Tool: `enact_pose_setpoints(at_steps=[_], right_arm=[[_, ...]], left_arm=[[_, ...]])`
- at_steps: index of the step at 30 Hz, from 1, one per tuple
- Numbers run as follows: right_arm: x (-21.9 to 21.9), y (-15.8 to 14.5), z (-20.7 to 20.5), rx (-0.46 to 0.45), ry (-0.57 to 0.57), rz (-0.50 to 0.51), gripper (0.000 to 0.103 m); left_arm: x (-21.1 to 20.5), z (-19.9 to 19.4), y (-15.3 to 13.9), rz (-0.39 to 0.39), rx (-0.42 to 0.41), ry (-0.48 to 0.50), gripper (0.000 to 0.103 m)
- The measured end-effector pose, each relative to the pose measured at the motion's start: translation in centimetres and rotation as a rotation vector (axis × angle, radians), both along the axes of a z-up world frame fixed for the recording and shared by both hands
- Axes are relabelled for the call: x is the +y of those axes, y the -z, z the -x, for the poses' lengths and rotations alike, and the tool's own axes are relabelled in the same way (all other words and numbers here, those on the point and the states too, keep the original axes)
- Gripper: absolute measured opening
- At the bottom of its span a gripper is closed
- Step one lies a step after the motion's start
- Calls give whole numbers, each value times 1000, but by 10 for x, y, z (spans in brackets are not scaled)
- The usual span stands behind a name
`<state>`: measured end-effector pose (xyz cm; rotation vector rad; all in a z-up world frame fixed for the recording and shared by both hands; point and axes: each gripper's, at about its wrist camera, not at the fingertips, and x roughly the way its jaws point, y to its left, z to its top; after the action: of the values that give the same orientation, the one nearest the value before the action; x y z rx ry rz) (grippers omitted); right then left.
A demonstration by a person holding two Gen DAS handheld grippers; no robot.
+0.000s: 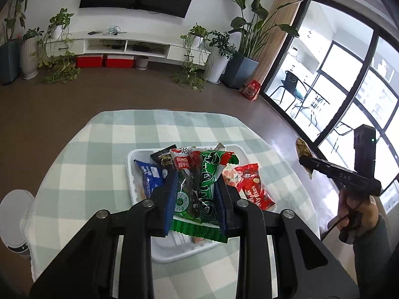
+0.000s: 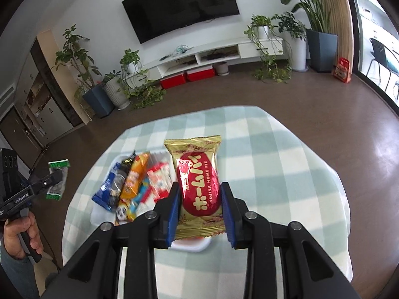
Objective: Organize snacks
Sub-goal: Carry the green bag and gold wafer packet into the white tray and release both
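Note:
My left gripper [image 1: 195, 189] is shut on a green snack packet [image 1: 199, 186], held above the white tray [image 1: 162, 255]. The tray holds several packets, among them a blue one [image 1: 148, 175] and a red one [image 1: 254, 186]. My right gripper [image 2: 199, 199] is shut on a gold and red pie packet [image 2: 198, 184], lifted over the table. In the left wrist view the right gripper [image 1: 306, 162] shows at the right with the gold packet [image 1: 303, 148] in it. In the right wrist view the left gripper [image 2: 56, 174] shows at the left, gripping the green packet [image 2: 57, 179].
The table wears a green and white checked cloth [image 1: 99, 164]. A white round bin [image 1: 13, 219] stands left of the table. Brown floor [image 2: 324, 99] lies around, with potted plants [image 1: 219, 47], a TV shelf [image 1: 124, 46] and red boxes [image 1: 104, 61] along the far wall. Glass doors [image 1: 336, 87] are at the right.

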<state>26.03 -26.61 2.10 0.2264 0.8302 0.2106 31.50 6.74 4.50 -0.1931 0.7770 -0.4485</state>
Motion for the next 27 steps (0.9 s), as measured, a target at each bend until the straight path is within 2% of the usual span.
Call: enact_pose_setpoints(at_steps=[5,11,19,27], right_arm=[[38,-6,-31,-4,-69,22,34],[76,17,-52,40,-119,47,34],[98,48,-62,107,-133,96,34],[110,64,-68,134,-138,113,34]], left_arm=[[-38,-27,5,-22,14,35,25],[-66,-48,38,-54,64,53,25],[-79,-66,80,-67,105,51,25],[-83,-77,98,-85,112,51,26]])
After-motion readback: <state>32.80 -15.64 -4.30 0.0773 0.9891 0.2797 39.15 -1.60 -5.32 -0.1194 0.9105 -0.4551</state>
